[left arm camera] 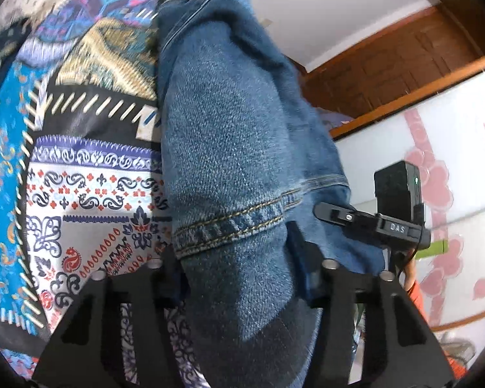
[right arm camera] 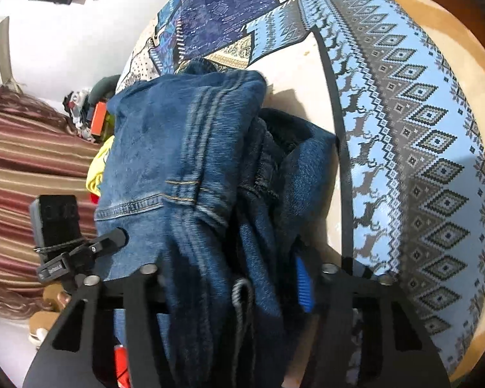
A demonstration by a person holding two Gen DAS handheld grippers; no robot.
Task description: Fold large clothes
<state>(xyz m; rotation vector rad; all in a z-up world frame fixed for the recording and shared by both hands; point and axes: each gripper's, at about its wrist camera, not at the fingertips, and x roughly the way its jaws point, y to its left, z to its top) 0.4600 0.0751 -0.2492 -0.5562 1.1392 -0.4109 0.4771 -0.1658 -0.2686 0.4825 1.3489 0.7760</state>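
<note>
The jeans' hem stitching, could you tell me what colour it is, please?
Yellow-gold thread on the blue denim jeans, clearest along the hem in the left wrist view.

Bunched jeans (right arm camera: 184, 161) block the middle; patterned bedspread (right arm camera: 420, 148) beside lies open.

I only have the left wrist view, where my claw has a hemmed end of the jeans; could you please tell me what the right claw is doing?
Observer: The right claw is closed on a thick bunch of the jeans, at the seamed end with the pocket stitching.
Operator: Thank you. What lies under that end?
Observer: A plain cream patch of the bedspread, bordered by a light blue diamond pattern.
Operator: Is anything beside the jeans there?
Observer: Yes, a yellow garment pokes out from behind their left edge.
</note>
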